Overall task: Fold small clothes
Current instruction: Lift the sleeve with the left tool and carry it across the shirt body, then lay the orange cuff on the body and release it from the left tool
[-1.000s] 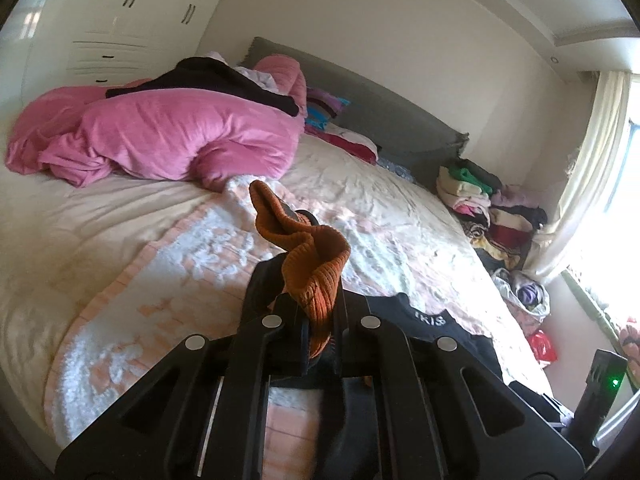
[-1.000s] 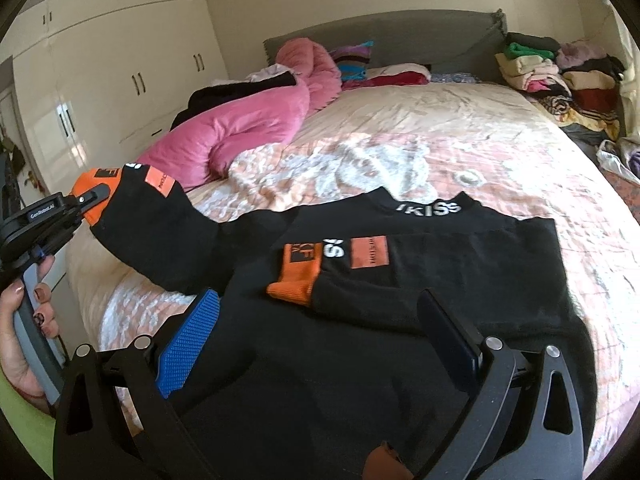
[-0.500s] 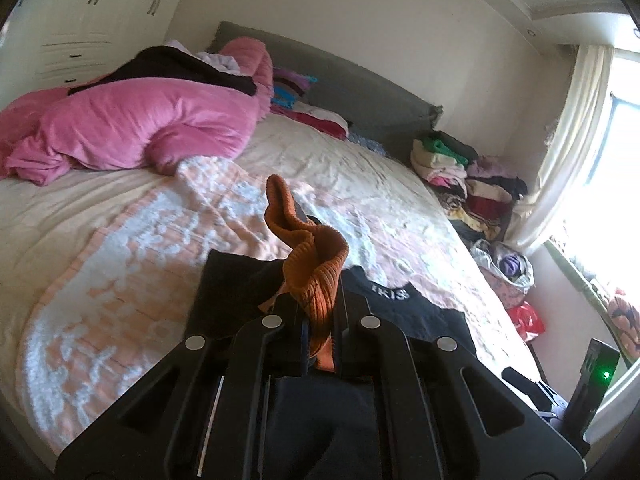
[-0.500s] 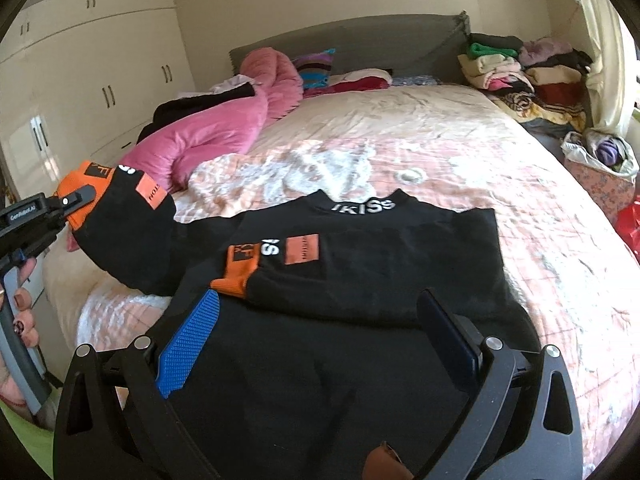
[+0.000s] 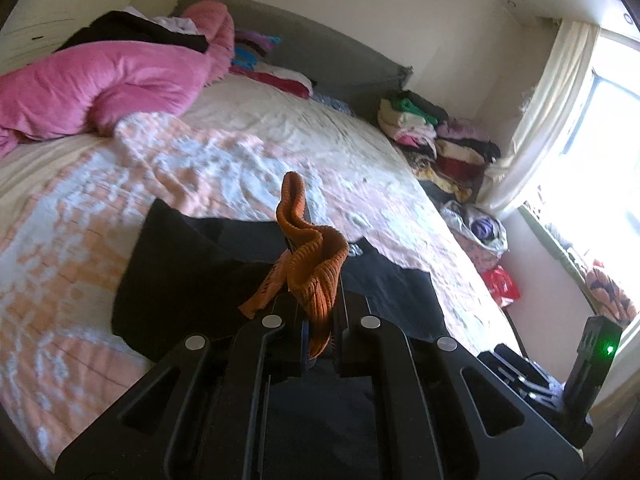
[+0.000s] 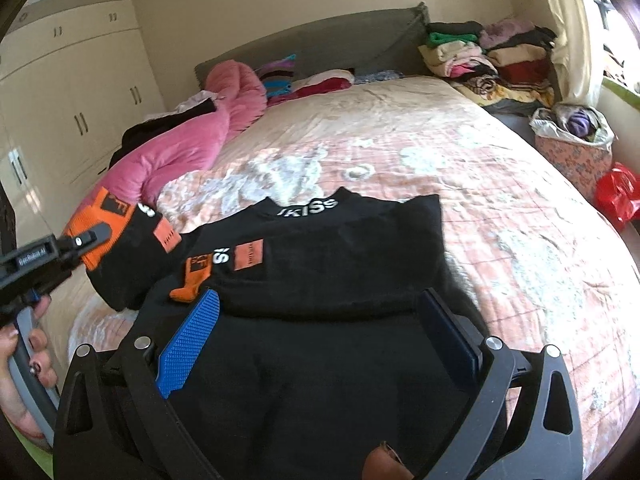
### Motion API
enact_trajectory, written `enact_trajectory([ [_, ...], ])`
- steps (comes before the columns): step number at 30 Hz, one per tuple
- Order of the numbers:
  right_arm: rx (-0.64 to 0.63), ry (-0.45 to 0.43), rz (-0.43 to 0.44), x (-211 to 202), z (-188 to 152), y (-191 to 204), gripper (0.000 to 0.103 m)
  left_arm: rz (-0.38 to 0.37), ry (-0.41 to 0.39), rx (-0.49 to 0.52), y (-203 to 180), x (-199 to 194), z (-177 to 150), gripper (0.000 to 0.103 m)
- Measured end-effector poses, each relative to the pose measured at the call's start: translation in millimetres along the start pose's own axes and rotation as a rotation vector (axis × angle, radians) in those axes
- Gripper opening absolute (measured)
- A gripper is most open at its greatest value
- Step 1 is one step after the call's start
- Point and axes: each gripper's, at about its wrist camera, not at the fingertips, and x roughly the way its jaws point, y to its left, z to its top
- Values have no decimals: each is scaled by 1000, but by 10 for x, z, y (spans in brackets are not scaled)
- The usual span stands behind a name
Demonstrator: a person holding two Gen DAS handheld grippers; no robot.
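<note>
Jaws of the left gripper [image 5: 316,312] were clamped tight on the orange ribbed cuff [image 5: 316,276] of a black sweater [image 6: 328,264], the knit bunched up and standing above the closed fingers. In the right wrist view the same gripper [image 6: 86,240] came in from the left edge, held in a hand [image 6: 24,364], with the orange cuff pinched at its tip and the black sleeve [image 6: 132,264] hanging from it, lifted off the bedspread [image 6: 500,216] and draped back toward the sweater's body.

The right gripper [image 6: 316,328] stood wide apart, its blue textured pad [image 6: 188,344] on the left and the dark pad [image 6: 452,328] on the right, nothing between them but the sweater lying underneath; whether the pads touched the cloth could not be told.

The sweater lay flat near the foot edge of the bed, collar with white lettering [image 6: 312,210] pointing toward the headboard [image 6: 320,40]. Its other sleeve was folded across the chest, its orange cuff [image 6: 192,280] lying just beside the blue pad, with an orange patch [image 6: 248,256] showing on the sleeve.

Further out, the pink and white bedspread covered the bed. A pink duvet [image 6: 192,136] was heaped along the left edge with dark clothing on top of it. Folded clothes [image 6: 488,56] were stacked off the bed's far right corner, beside the headboard, with a curtain [image 5: 548,120] by them. White wardrobe doors [image 6: 72,100] lined the wall beyond the left edge. A patterned box [image 6: 576,156] and a red bag [image 6: 618,192] sat on the floor off the right edge.
</note>
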Motion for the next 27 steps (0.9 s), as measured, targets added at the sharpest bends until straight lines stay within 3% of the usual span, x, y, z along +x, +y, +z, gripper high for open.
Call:
enact_trajectory([
  [18, 72, 15, -78, -12, -45, -413, 99, -73, 272, 81, -216, 784, -562, 4],
  [21, 77, 32, -81, 30, -41, -423, 99, -104, 310, 82, -225, 820, -629, 11],
  [23, 83, 55, -81, 76, -50, -430, 99, -127, 338, 90, -249, 829, -666, 21],
  [25, 91, 79, -83, 128, -63, -428, 99, -149, 348, 90, -248, 801, -669, 39],
  [27, 101, 108, -71, 195, -85, -415, 99, -160, 341, 84, -219, 731, -625, 48],
])
